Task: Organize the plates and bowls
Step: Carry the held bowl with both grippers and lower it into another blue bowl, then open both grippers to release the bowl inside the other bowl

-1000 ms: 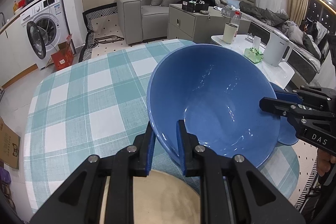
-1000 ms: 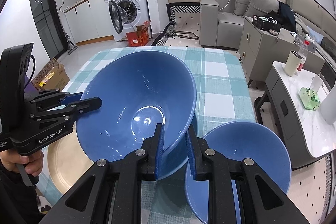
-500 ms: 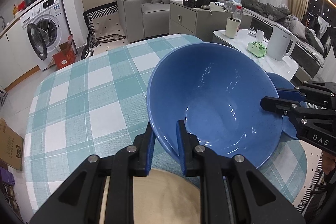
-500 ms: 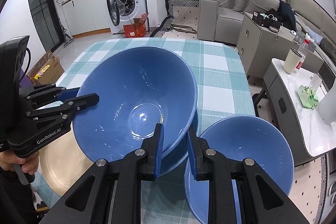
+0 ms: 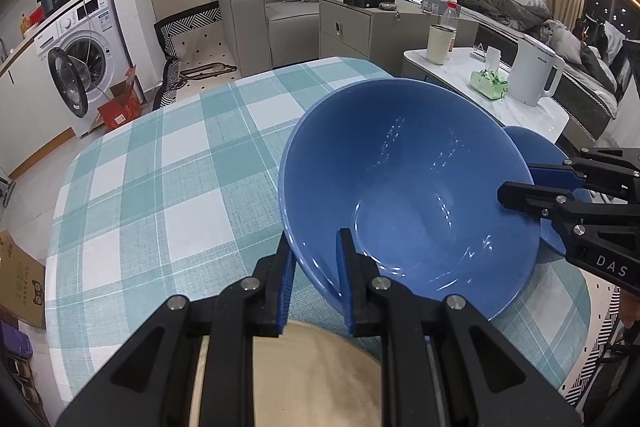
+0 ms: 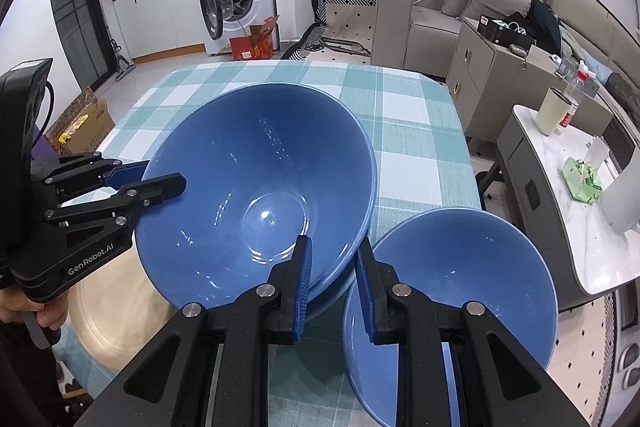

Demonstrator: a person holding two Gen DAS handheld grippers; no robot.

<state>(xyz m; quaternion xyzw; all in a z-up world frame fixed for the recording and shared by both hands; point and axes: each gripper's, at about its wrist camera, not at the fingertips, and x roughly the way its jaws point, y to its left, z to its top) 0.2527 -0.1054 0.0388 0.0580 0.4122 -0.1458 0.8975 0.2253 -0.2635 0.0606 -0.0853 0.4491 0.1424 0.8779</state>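
Little has been shifted since the earlier frames: the large blue bowl (image 6: 256, 187) has been kept pinched by both tools, and only in the right wrist view does it appear carried slightly lower and nearer the stack beneath it.

The left gripper (image 5: 316, 271) is clamped on the bowl's near rim, one pad inside and one outside the wall. The right gripper (image 6: 332, 275) is clamped the same way on the opposite rim. A grip from two sides is likely used because the bowl is wide and steep-walled, so a single pinch at the rim would let it swing.

The bowl is held tilted above the checked tablecloth (image 5: 160, 167). In the right wrist view another blue rim (image 6: 340, 287) is seen just under it, so it is judged that the bowl is being nested into a matching bowl; whether the two already touch cannot be told.

A smaller blue bowl (image 6: 460, 275) is set just beside it on the right, near the table edge, seemingly stacked on further blue ware. A tan plate (image 6: 108, 311) lies on the table below the left gripper, apart from the bowls, presumably so that plates and bowls are kept in separate groups.

The next step is judged to require level lowering before either rim is released.
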